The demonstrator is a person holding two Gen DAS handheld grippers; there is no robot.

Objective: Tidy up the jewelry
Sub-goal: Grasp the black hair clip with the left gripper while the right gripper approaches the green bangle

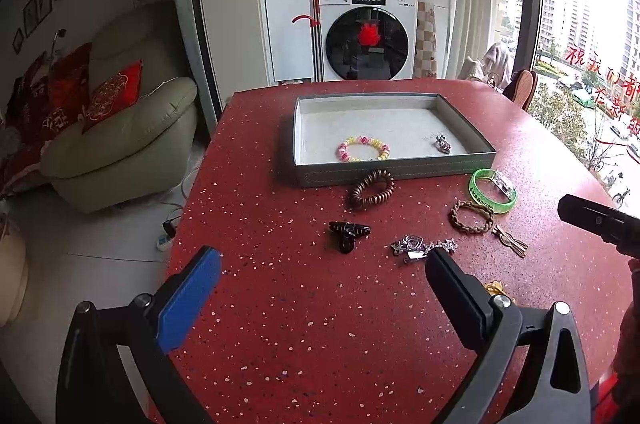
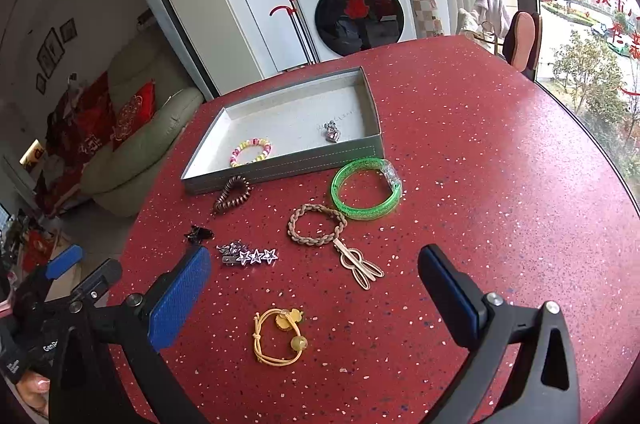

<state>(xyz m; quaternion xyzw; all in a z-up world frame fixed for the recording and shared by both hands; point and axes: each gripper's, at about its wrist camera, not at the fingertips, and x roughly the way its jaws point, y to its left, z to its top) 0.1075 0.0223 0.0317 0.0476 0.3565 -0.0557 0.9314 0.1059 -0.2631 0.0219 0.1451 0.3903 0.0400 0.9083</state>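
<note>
A grey tray [image 1: 304, 180] [image 2: 280, 172] on the red table holds a pink-and-yellow bead bracelet [image 1: 363, 148] [image 2: 250, 152] and a small silver charm [image 1: 442, 145] [image 2: 331, 131]. In front of it lie a brown coil bracelet [image 1: 372, 189] [image 2: 232, 195], a green bangle [image 1: 493, 191] [image 2: 366, 189], a braided tan bracelet [image 1: 471, 217] [image 2: 317, 226], a beige clip [image 2: 360, 266], a black claw clip [image 1: 349, 233] [image 2: 198, 234], silver star clips [image 1: 420, 247] [image 2: 248, 255] and a yellow cord bracelet [image 2: 280, 338]. My left gripper [image 1: 320, 294] is open above bare table. My right gripper [image 2: 314, 298] is open, nothing between its fingers.
The red speckled table [image 1: 320, 344] ends at a curved edge on the left, with a green sofa [image 1: 120, 144] and floor beyond. Stacked washing machines [image 1: 364, 32] stand behind the table. A window runs along the right side.
</note>
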